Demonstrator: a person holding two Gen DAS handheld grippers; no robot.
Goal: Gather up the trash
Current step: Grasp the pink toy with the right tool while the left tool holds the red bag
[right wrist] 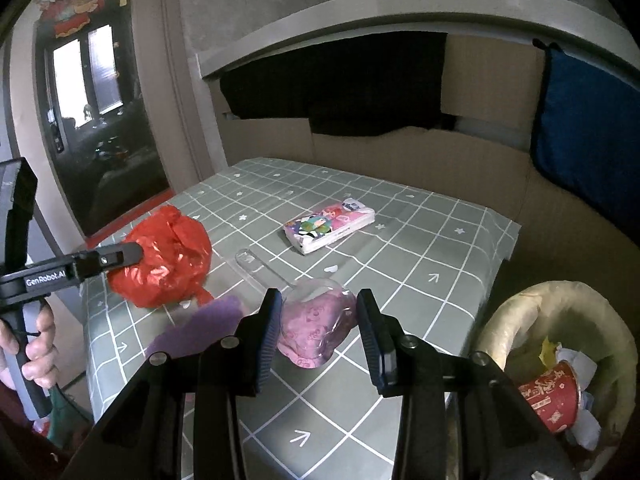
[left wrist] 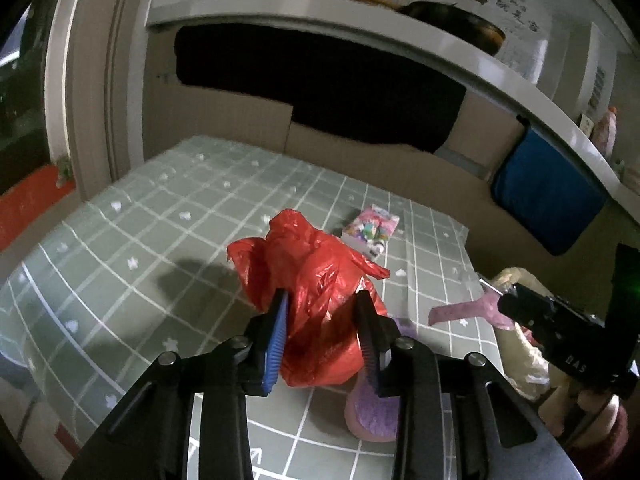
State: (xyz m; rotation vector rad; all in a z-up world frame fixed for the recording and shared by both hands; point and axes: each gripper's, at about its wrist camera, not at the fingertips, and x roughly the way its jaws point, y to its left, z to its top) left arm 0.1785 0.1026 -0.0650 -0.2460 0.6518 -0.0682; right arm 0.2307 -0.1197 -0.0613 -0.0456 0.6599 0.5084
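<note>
Both views are dim and slightly grainy, with a cool grey cast. Daylight enters through the window (right wrist: 86, 76) at the left, blown out white against the dark room. In the left wrist view a soft shadow (left wrist: 188, 280) falls on the checked tablecloth (left wrist: 120, 248) beside the red bag (left wrist: 308, 280), whose plastic shows small glints. Fisheye distortion bends the shelf (right wrist: 400, 4) into an arc – corners go black, and edges smear with mild blur
</note>
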